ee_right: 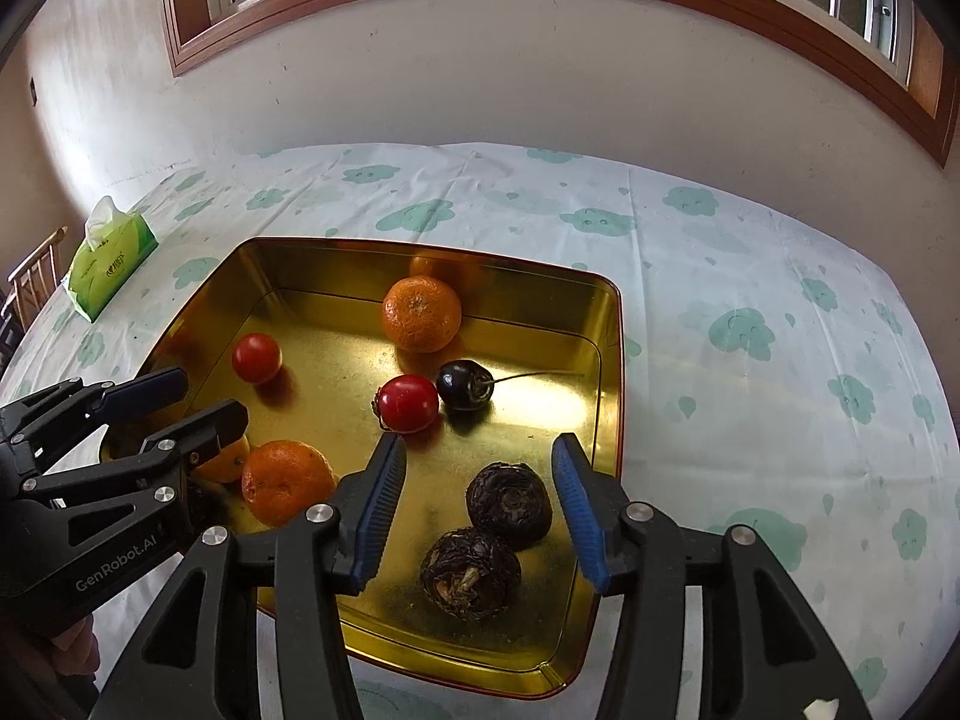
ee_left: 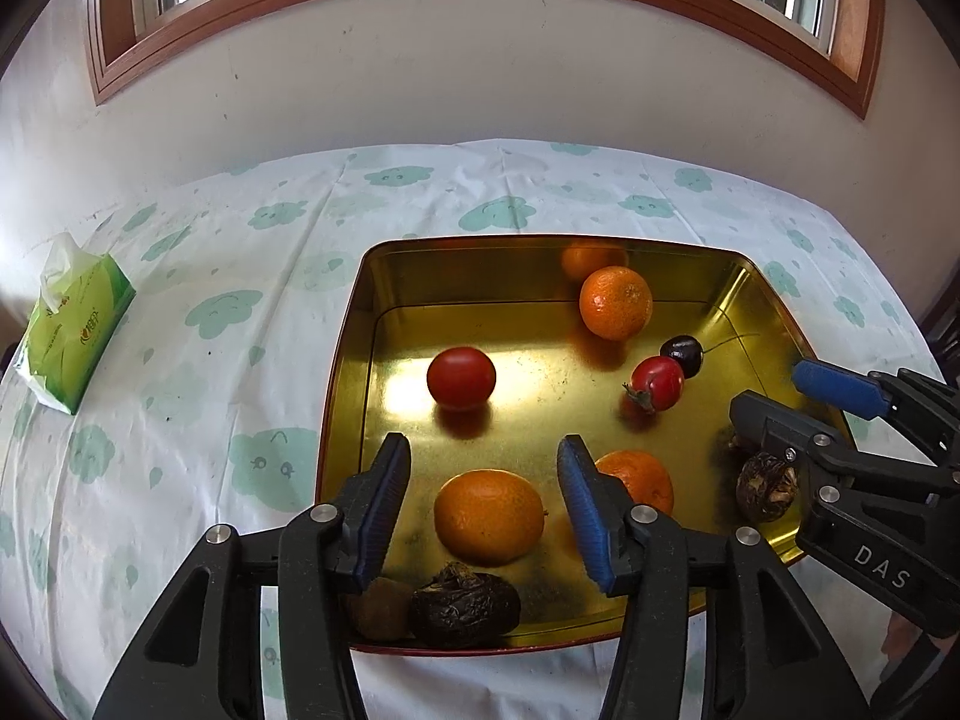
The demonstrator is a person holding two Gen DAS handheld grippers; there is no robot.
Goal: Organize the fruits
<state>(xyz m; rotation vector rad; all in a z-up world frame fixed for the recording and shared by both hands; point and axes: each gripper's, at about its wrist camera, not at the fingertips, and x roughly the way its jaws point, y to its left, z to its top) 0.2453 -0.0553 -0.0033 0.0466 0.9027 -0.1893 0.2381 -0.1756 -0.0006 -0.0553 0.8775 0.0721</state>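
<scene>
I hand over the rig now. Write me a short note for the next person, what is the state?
Left gripper: open, empty, above an orange.
Right gripper: open, empty, above two dark water chestnuts.
All fruit lies loose in the gold tray: three oranges, two red tomatoes, a dark cherry, more chestnuts at the near edge.
Done: nothing visibly grouped.
Left: sorting everything.

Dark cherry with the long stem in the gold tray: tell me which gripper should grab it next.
Right. The dark cherry lies just ahead of the open right gripper, slightly left of its line. The left gripper is open over an orange at the tray's other side, farther from the cherry.
</scene>
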